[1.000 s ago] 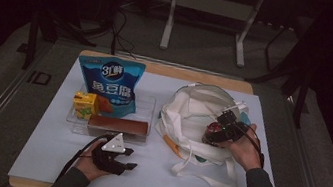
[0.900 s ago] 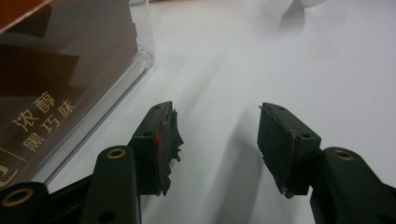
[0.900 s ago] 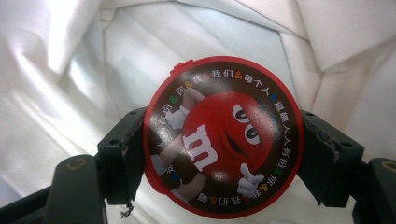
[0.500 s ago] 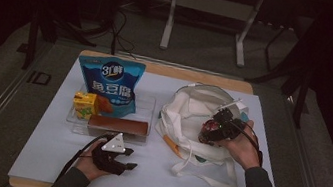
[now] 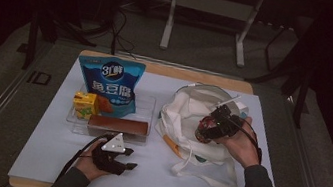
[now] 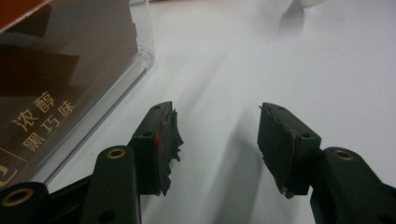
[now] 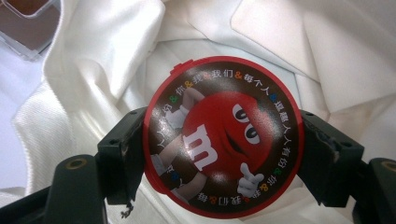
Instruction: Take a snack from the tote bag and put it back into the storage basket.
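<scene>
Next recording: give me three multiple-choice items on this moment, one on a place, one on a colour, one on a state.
1. Where is the round candy tin?
A. in the clear tray
B. over the white cloth bag
C. on the floor

2. What colour is the standing snack bag?
A. blue
B. green
C. black

3. How does the left hand-held gripper stand?
A. shut on a box
B. shut on the bag
C. open, nothing between its jaws

Answers: 1 B, the right hand-held gripper holds the tin above the white cloth bag. 2 A, its front is blue. 3 C, bare table shows between the jaws.
</scene>
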Demonstrator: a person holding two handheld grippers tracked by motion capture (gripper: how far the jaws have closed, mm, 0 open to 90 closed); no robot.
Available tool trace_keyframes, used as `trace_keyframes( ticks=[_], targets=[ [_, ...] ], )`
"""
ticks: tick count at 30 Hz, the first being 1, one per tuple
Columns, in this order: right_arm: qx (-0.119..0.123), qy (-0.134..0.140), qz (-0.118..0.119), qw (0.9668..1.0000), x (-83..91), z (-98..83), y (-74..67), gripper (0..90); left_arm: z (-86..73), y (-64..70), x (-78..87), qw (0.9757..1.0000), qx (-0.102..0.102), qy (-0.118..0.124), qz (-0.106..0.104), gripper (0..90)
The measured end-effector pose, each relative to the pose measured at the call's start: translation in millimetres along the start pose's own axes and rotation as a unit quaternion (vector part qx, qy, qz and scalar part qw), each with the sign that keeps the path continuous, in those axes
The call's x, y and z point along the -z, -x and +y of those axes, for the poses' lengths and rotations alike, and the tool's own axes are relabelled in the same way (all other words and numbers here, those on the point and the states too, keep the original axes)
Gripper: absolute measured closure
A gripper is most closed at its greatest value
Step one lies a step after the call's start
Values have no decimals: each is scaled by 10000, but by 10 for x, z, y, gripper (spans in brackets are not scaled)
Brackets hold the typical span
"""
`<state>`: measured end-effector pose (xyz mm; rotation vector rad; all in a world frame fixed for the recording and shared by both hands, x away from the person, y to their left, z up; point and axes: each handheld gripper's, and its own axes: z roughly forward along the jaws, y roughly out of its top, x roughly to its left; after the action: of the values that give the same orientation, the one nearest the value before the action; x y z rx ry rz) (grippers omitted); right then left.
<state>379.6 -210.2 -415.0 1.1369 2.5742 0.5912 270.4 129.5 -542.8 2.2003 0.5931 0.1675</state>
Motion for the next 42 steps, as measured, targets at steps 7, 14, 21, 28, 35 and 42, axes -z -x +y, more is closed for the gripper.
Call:
trace_keyframes(
  ticks=[7,14,21,28,35,42],
  targets=[
    [63,43,14,10000,49,50,-29,259,0,0,-1,10000,2,6,1,461],
    [165,93,29,9998,120,142,-76,259,0,1,-1,10000,4,11,-2,462],
    [264,153,82,9995,165,231,-130,259,0,0,-1,10000,2,10,-4,461],
    [407,242,134,9988,203,305,-185,260,0,1,-1,10000,6,10,1,462],
    [458,312,237,9982,234,387,-255,260,0,1,-1,10000,7,13,-1,462],
    [552,395,332,9971,275,471,-336,260,0,0,0,10000,-2,-1,6,465]
  ],
)
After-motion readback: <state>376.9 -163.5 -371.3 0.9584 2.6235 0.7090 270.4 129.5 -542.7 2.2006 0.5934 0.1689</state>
